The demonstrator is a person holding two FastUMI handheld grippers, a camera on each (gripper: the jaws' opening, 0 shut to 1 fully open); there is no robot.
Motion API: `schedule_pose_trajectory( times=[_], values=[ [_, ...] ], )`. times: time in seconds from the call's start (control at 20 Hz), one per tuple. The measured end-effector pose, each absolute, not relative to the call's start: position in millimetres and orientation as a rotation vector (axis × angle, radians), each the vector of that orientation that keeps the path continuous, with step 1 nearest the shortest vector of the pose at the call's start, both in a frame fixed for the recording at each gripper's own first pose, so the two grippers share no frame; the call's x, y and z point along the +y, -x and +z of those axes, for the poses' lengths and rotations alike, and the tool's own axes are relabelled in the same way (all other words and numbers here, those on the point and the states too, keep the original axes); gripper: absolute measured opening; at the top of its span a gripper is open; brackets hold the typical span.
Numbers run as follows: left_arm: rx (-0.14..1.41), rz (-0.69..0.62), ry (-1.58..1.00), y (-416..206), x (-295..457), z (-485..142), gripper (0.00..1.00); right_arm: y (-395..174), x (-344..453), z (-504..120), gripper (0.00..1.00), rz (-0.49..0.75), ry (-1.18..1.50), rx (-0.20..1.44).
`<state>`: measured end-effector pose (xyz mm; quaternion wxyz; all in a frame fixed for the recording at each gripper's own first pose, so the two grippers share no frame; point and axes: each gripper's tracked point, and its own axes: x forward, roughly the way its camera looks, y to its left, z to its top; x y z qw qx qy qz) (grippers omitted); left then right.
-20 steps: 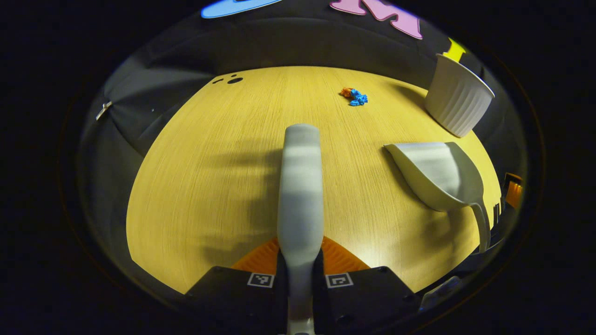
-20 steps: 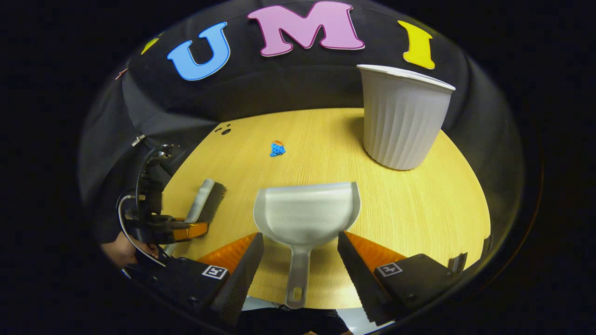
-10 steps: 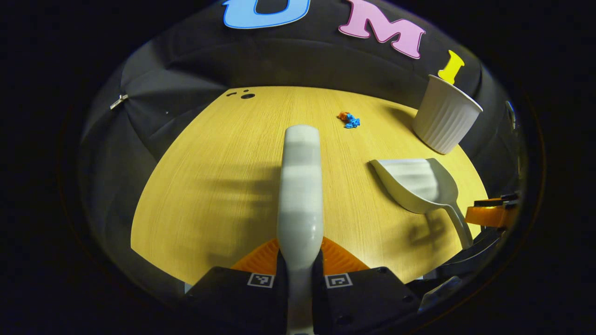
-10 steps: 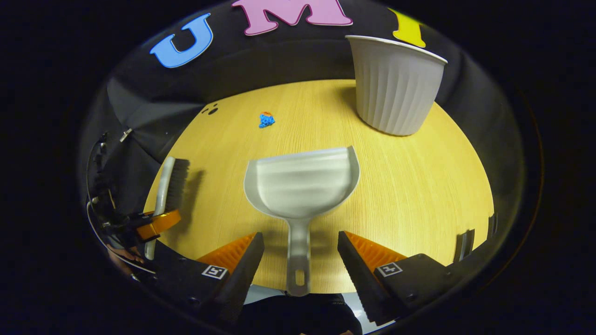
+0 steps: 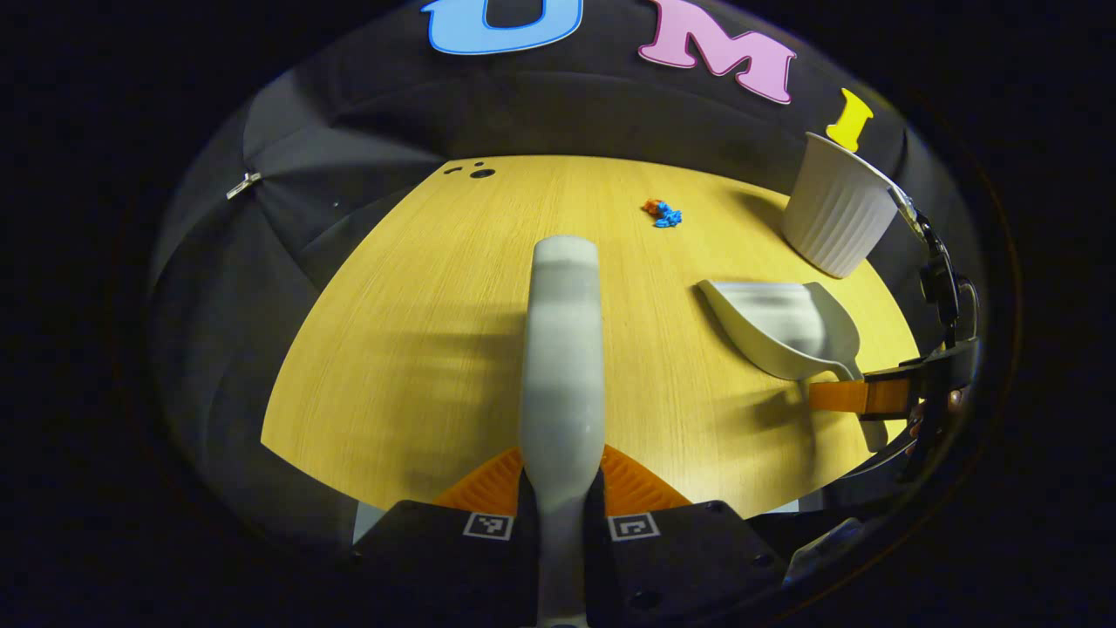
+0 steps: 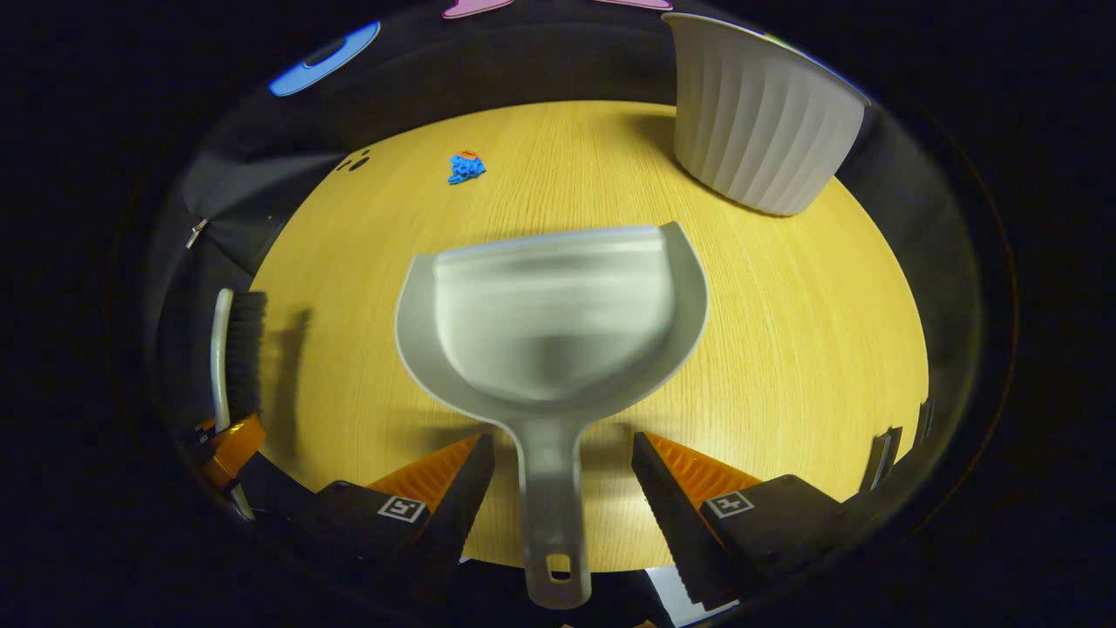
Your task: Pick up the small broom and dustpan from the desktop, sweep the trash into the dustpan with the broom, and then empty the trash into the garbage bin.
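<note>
My left gripper [image 5: 562, 478] is shut on the handle of the small grey broom [image 5: 562, 340], which points forward above the wooden table [image 5: 410, 331]. In the right gripper view the broom [image 6: 237, 349] shows at the far left, bristles facing right. The grey dustpan [image 6: 558, 314] lies flat on the table. Its handle [image 6: 549, 506] runs between the spread fingers of my right gripper [image 6: 562, 475], which is open and touches neither side. The dustpan [image 5: 785, 323] also lies to the right of the broom. Blue and orange trash [image 5: 663, 212] [image 6: 466, 167] sits far back on the table.
A white ribbed garbage bin [image 6: 758, 113] [image 5: 833, 222] stands at the back right of the table, beyond the dustpan. The right gripper [image 5: 863, 397] and a hand show at the right rim of the left gripper view. Small dark holes [image 5: 479, 172] mark the far left corner.
My right gripper has moved forward and lower, so the dustpan's handle now lies between its open fingers. The left gripper, still holding the broom, rose and drew back slightly.
</note>
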<state>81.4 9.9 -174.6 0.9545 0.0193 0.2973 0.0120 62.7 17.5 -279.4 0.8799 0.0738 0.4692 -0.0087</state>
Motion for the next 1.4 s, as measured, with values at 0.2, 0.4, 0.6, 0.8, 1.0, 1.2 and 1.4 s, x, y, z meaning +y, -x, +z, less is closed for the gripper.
schedule_pose_trajectory(
  times=[0.2,0.4,0.6,0.8,1.0,1.2,1.4],
  values=[
    [0.613,0.023,-0.039,-88.1,8.2,-168.0,0.25,-68.1,14.4,-284.9,0.91,-0.058,-0.164,0.997],
    [0.616,0.028,-0.066,-104.1,9.1,-156.1,0.25,-79.5,16.0,-285.4,0.60,-0.051,-0.147,0.998],
    [0.622,0.014,-0.072,-123.9,6.7,-147.7,0.25,-78.5,17.6,-287.3,0.40,-0.005,-0.058,1.024],
    [0.612,0.012,-0.107,-157.7,10.3,-132.8,0.25,-74.8,18.9,-284.3,0.36,0.075,-0.089,1.038],
    [0.635,-0.025,-0.123,-200.5,5.2,-124.8,0.25,-74.0,17.5,-282.7,0.36,0.143,-0.131,1.054],
    [0.645,-0.045,-0.174,-241.5,1.2,-113.5,0.25,-79.7,13.4,-283.8,0.36,0.201,-0.064,1.068],
    [0.649,-0.081,-0.218,-297.3,-9.6,-100.4,0.25,-90.3,-4.1,-275.4,0.37,0.258,-0.003,1.076]
  ],
)
